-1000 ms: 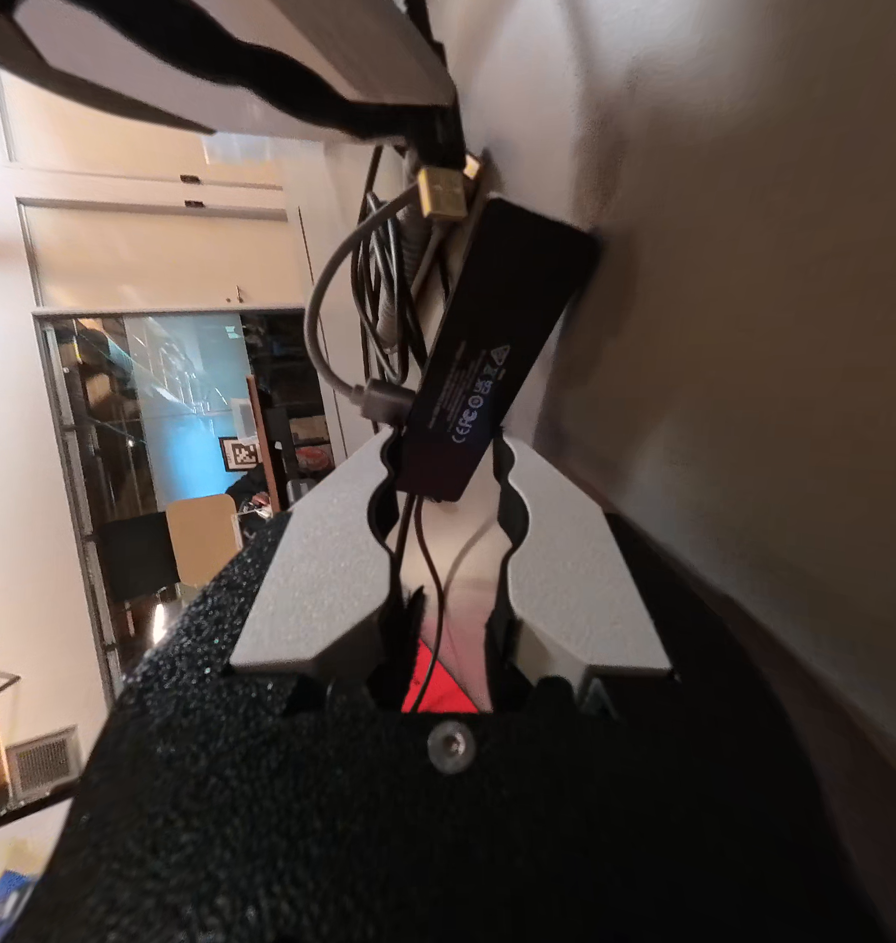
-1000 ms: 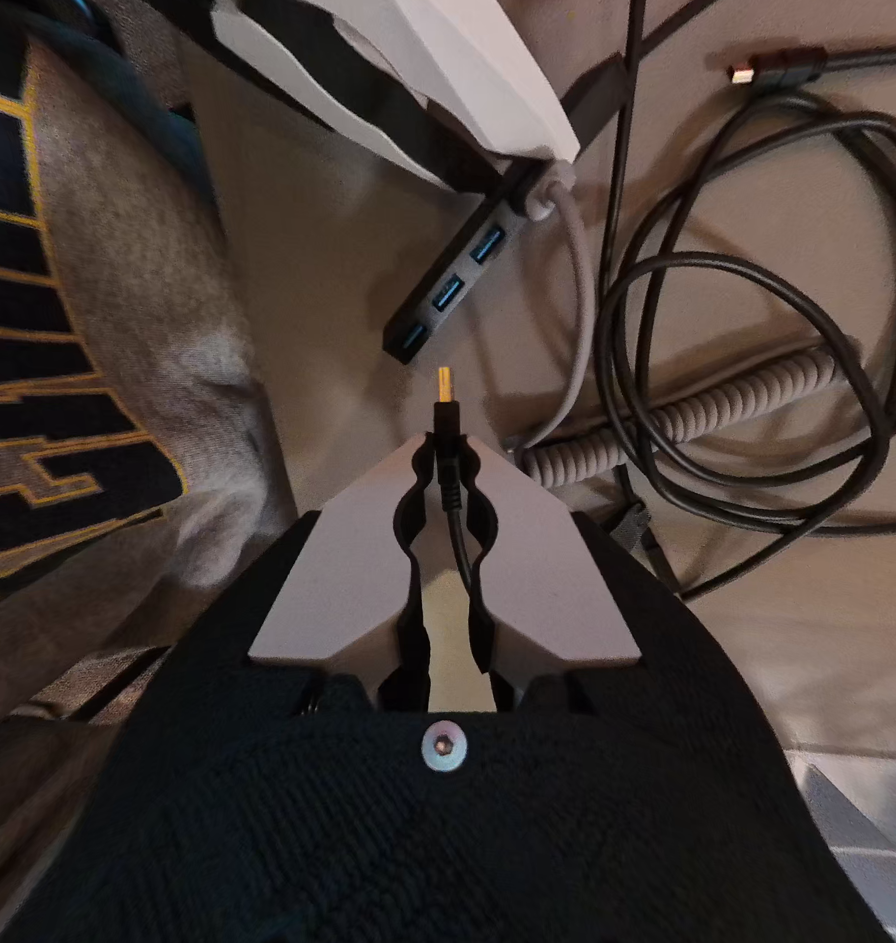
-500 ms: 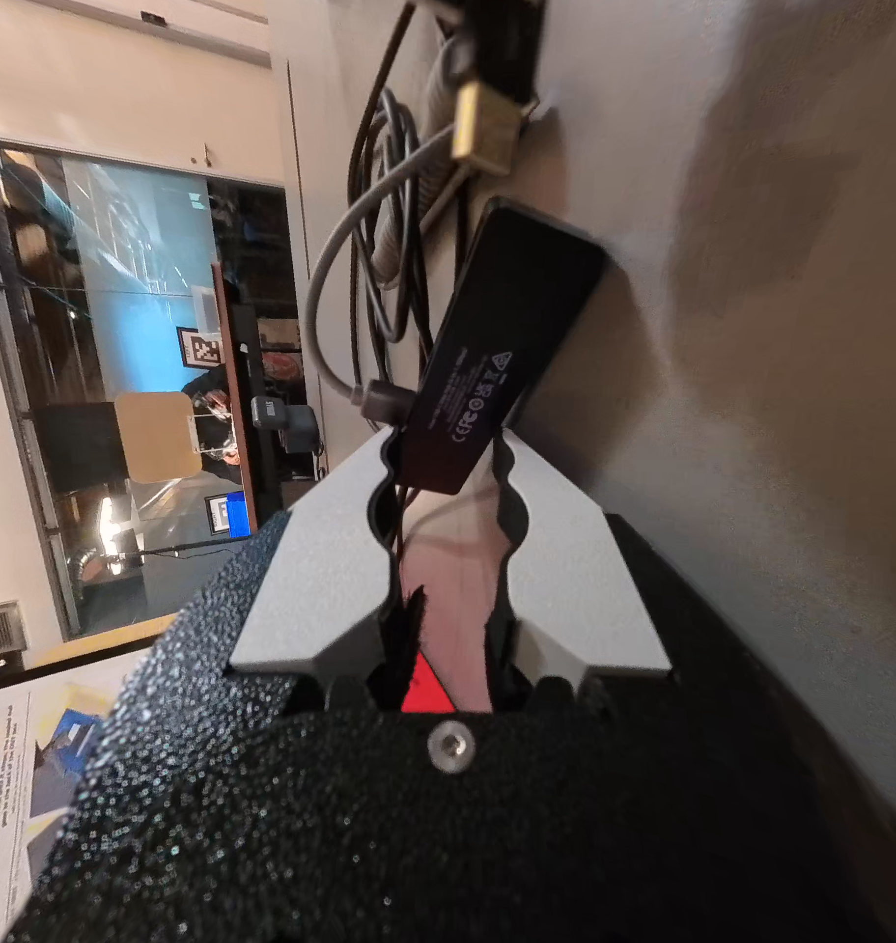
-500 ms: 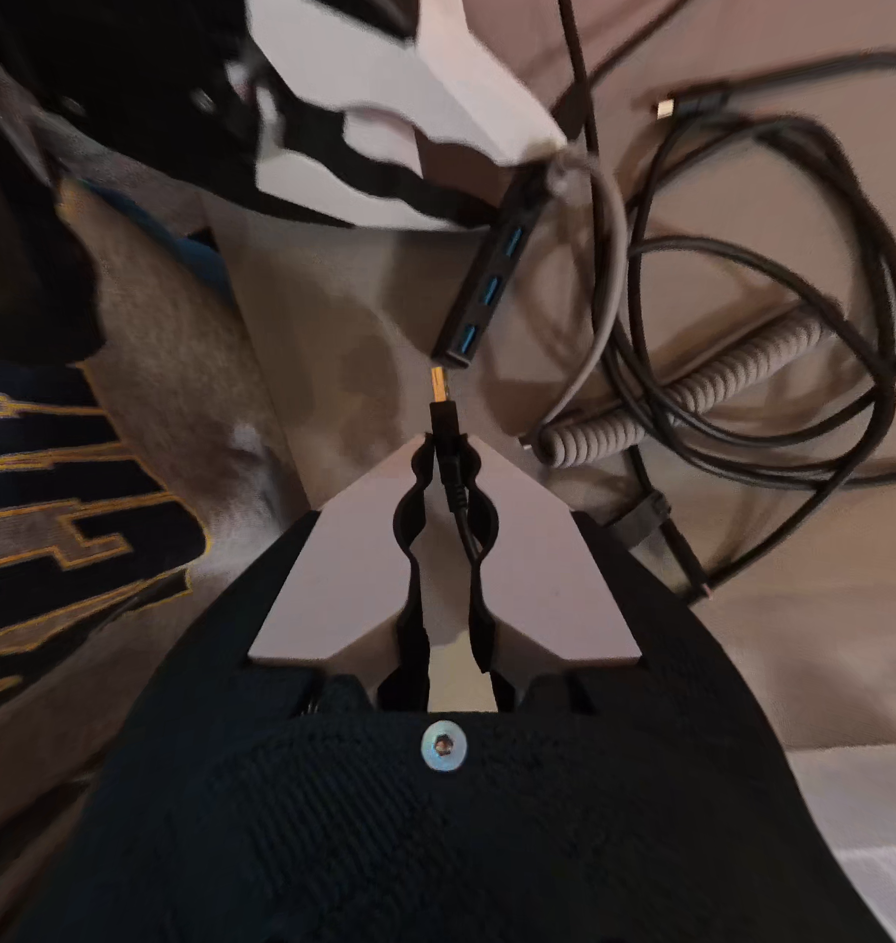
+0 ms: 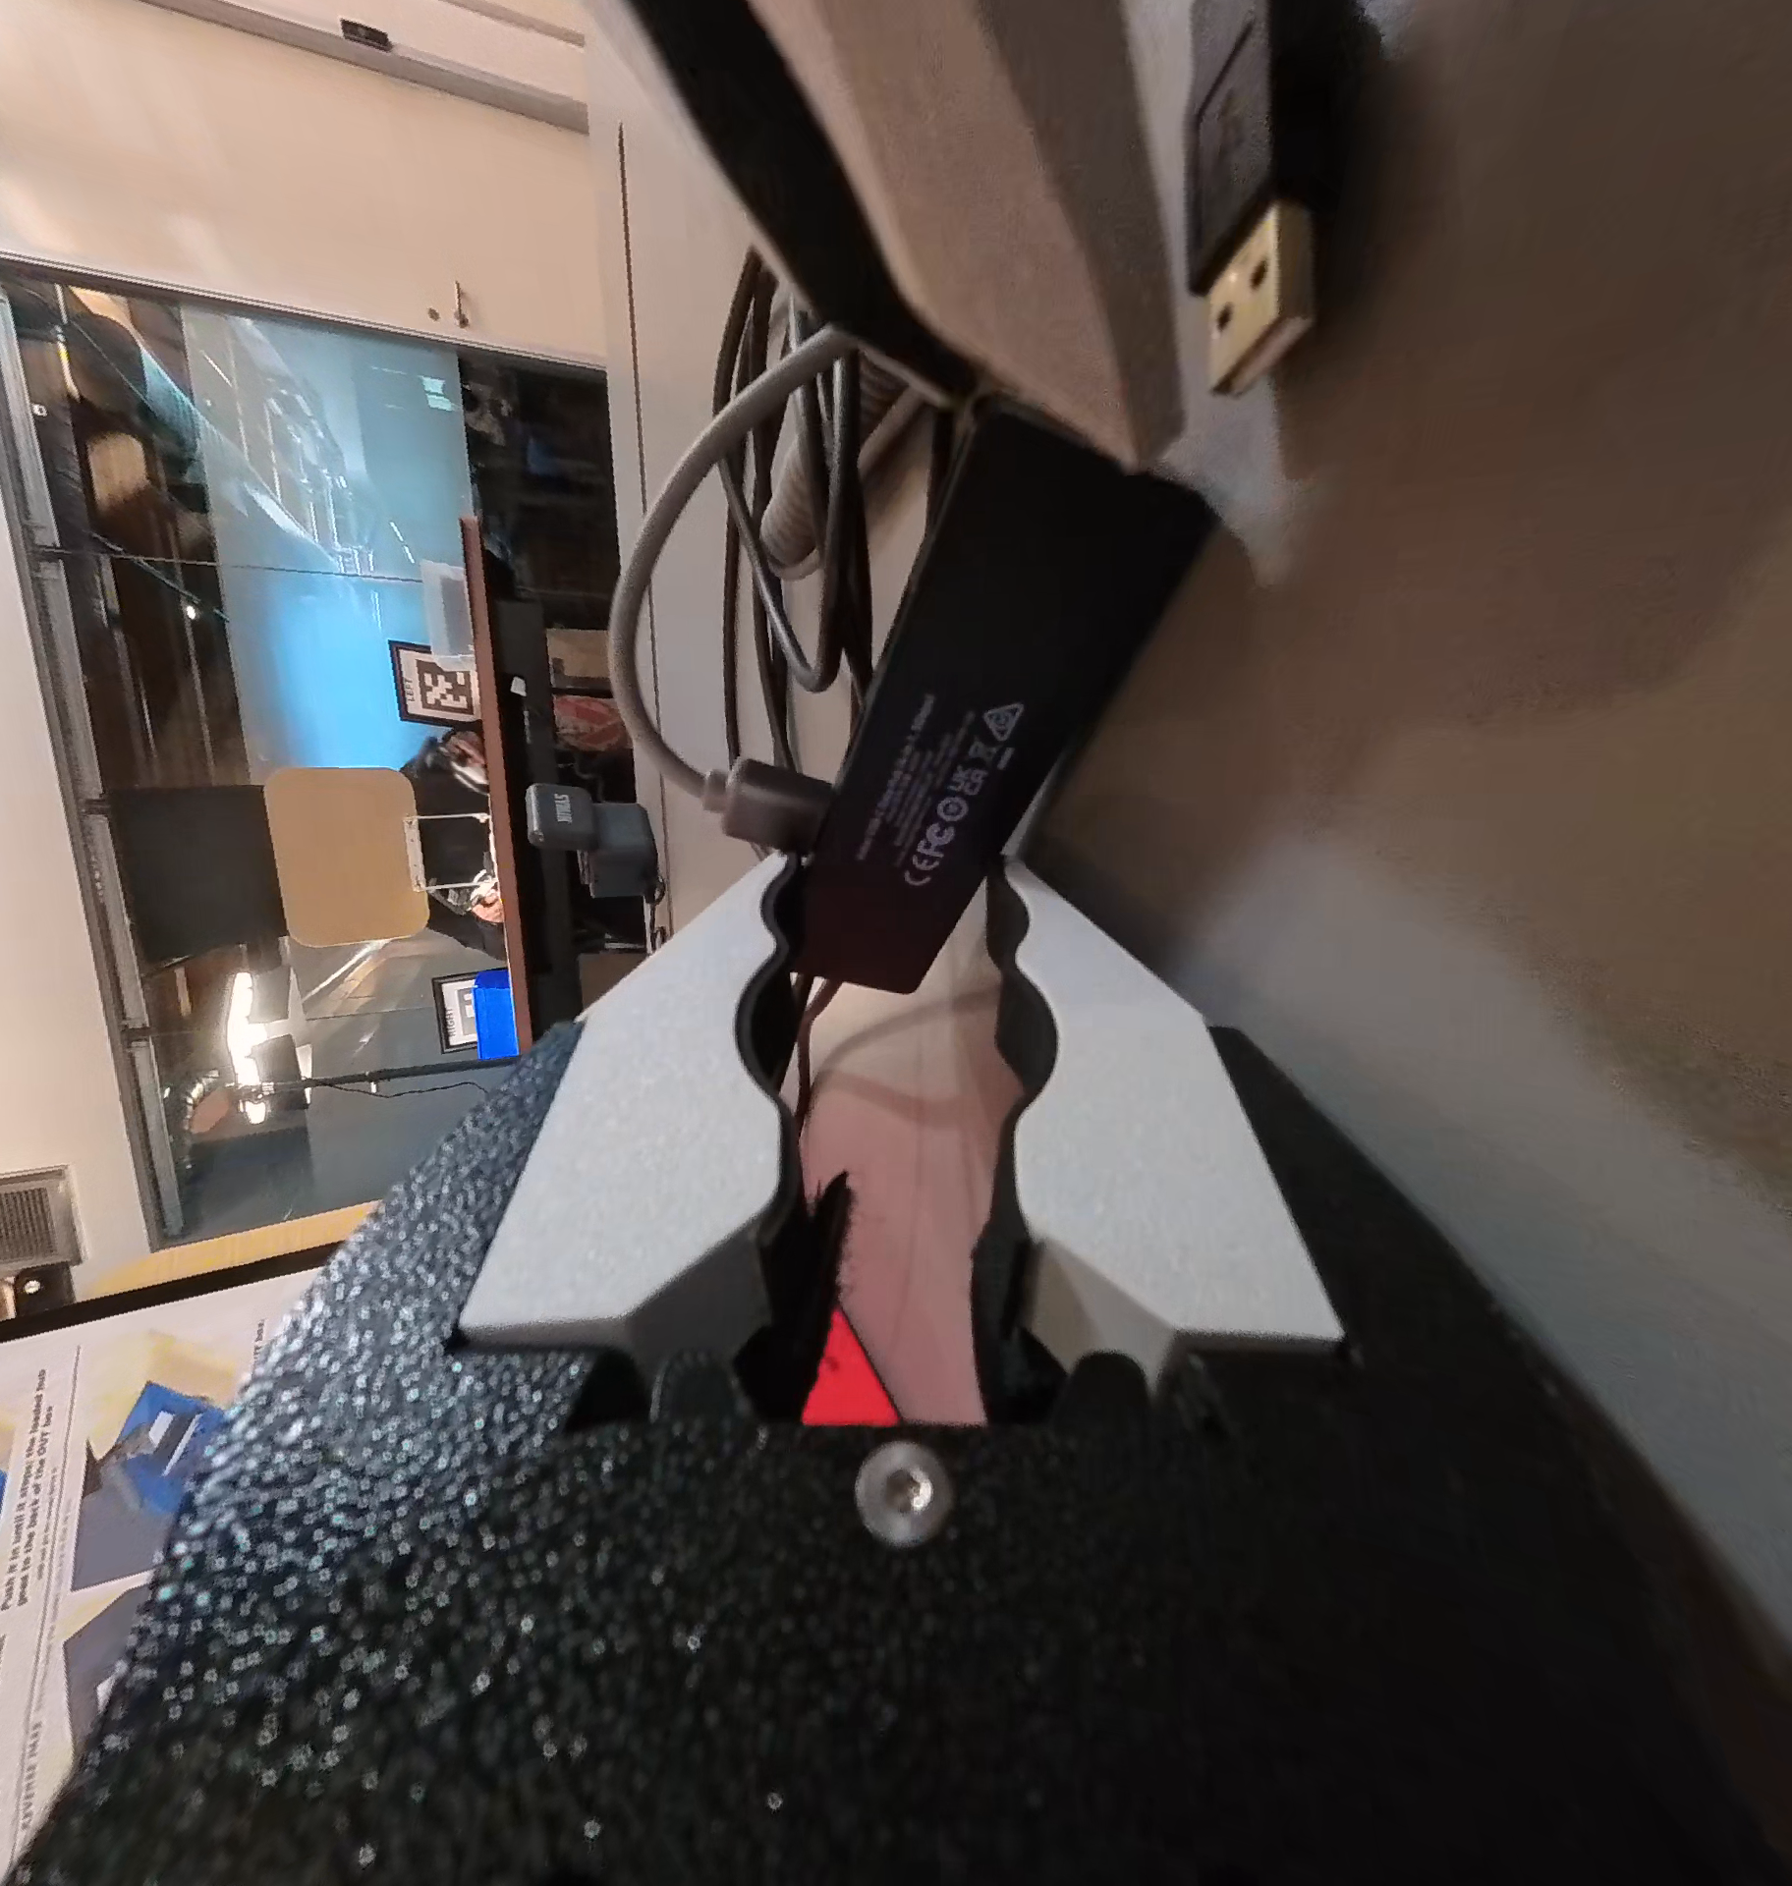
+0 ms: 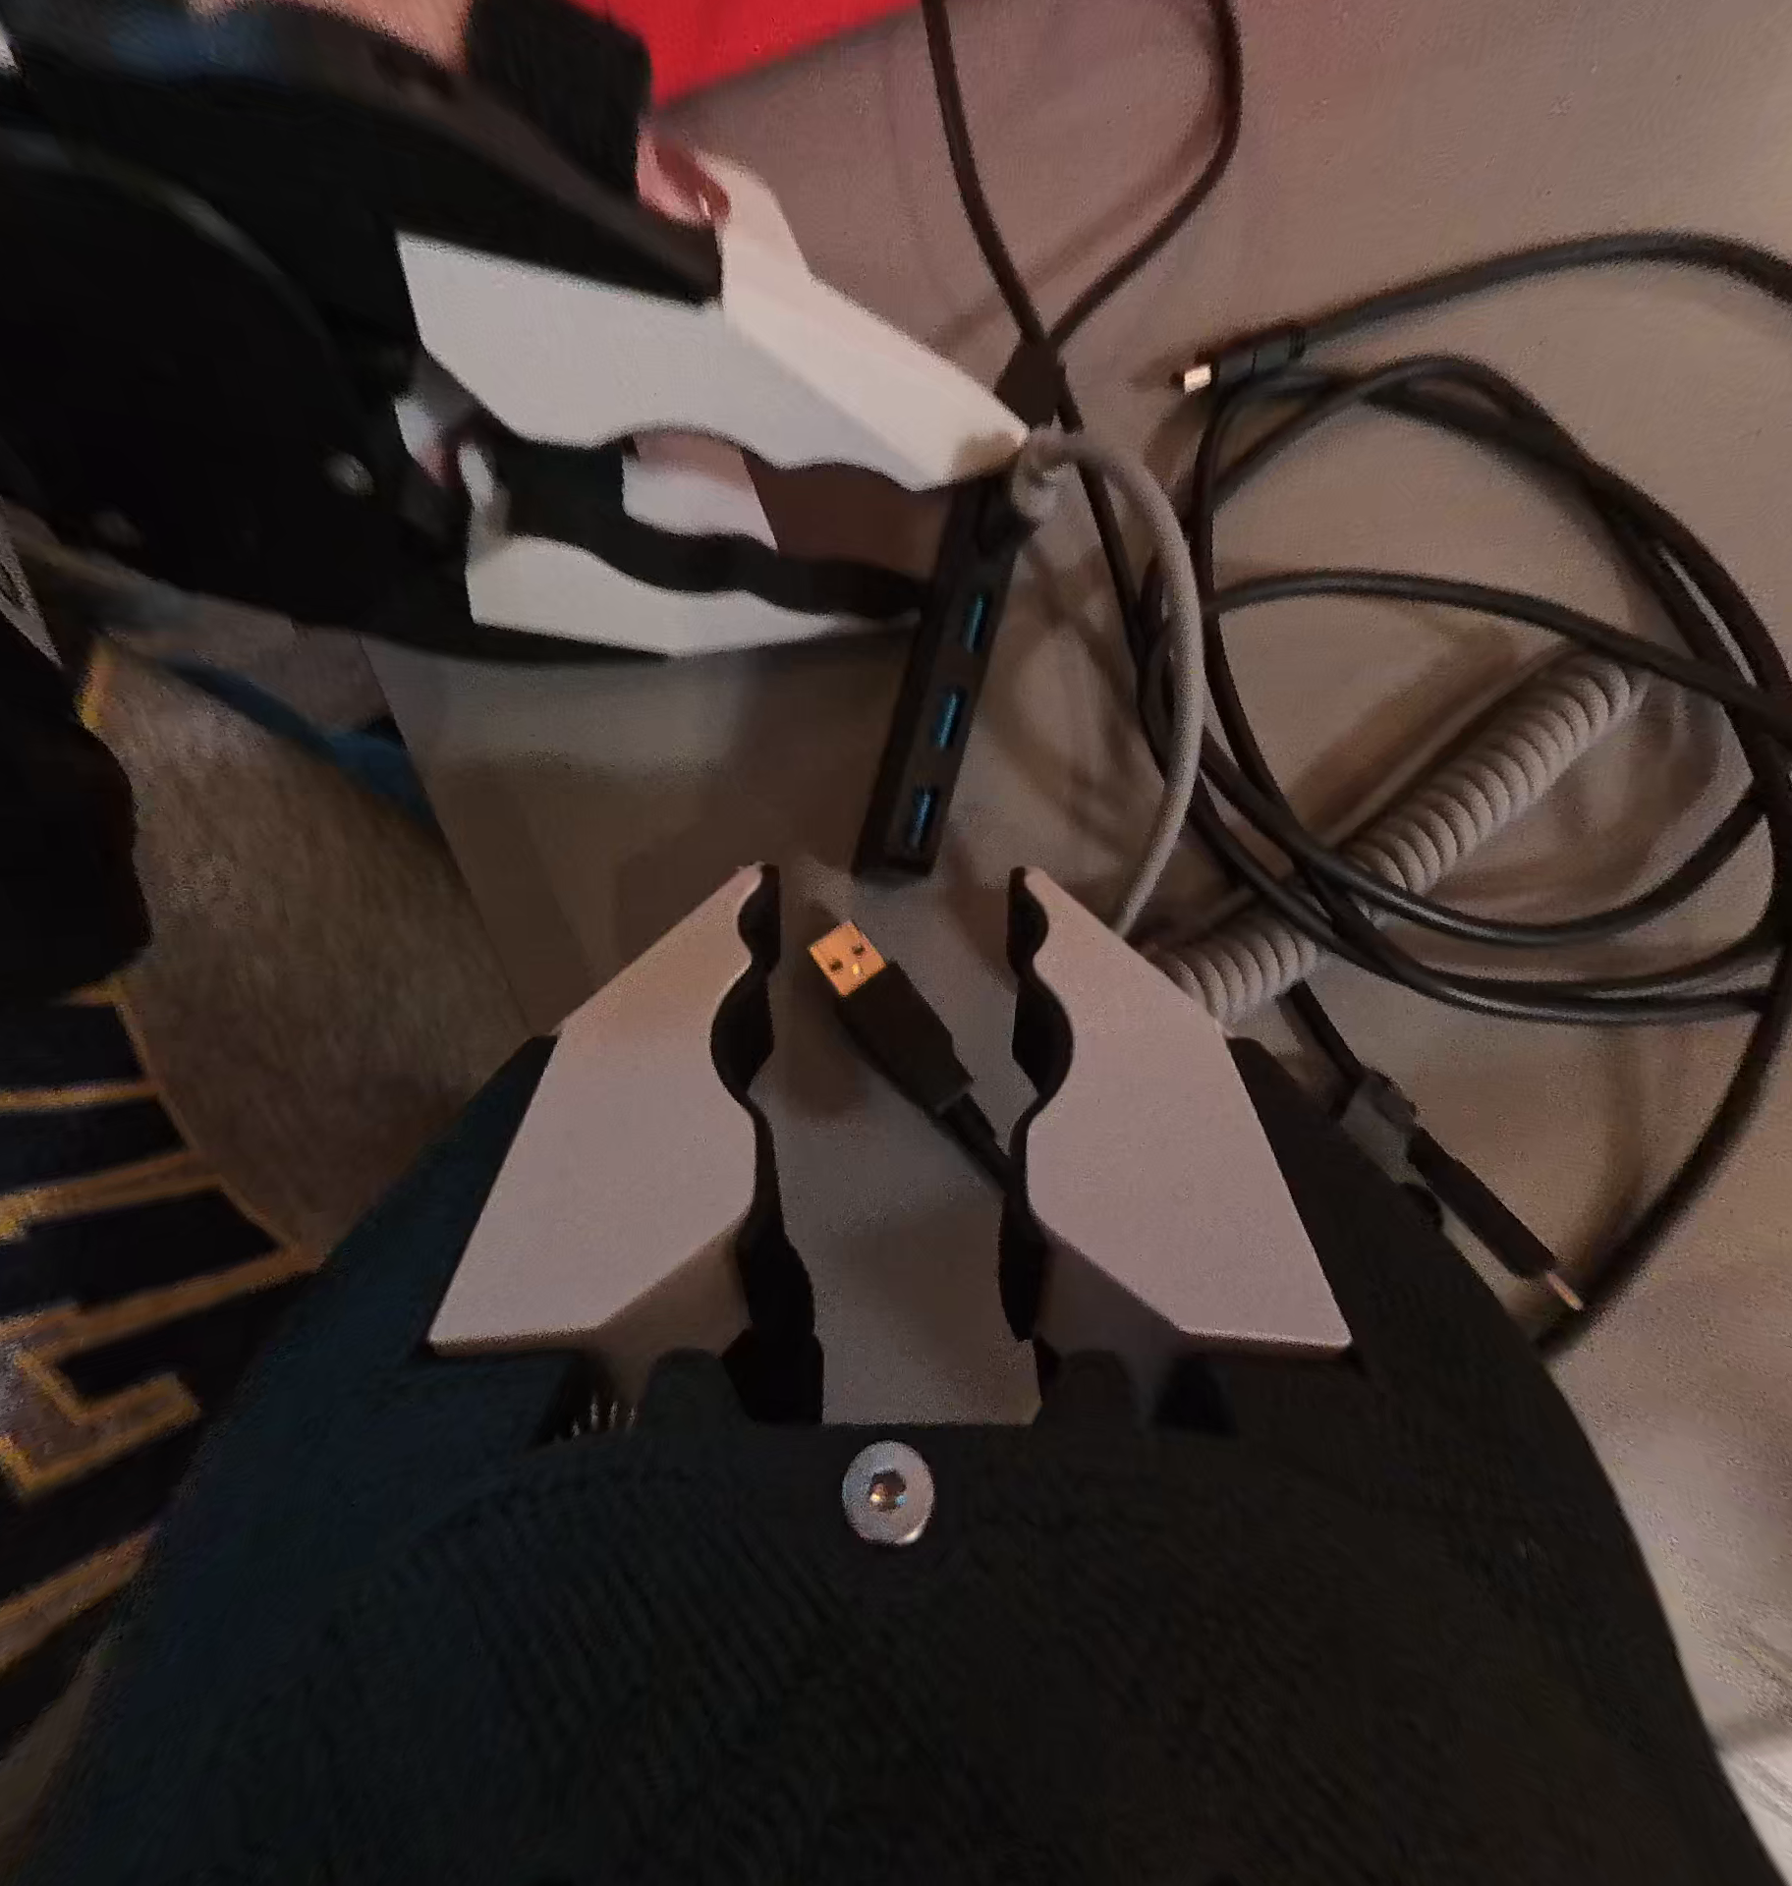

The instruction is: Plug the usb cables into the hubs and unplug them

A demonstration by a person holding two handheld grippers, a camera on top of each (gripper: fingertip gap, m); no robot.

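Observation:
A black USB hub (image 6: 933, 735) with three blue ports lies on the beige table (image 6: 616, 776). My left gripper (image 5: 897, 888) is shut on the hub's (image 5: 974, 735) near end; its pale fingers (image 6: 769, 388) show at the hub's far end in the right wrist view. My right gripper (image 6: 887, 888) is open. A black USB cable plug with a gold tip (image 6: 851, 959) lies loose between its fingers, tilted, a short way from the hub's nearest port. The same plug (image 5: 1259, 306) shows in the left wrist view beside a right gripper finger (image 5: 974, 204).
A grey cable (image 6: 1173, 663) runs from the hub. A coiled grey cable (image 6: 1433, 816), loops of black cable (image 6: 1688, 714) and another plug (image 6: 1239, 367) lie to the right. A person's patterned sweater (image 6: 208, 919) is at the left. Printed paper (image 5: 55, 1429) lies on the table. My right fingertips sit around 8 centimetres from my left ones.
My right gripper has opened and let go of the gold-tipped plug, which now sits loose and tilted between its fingers. The left gripper still holds the hub.

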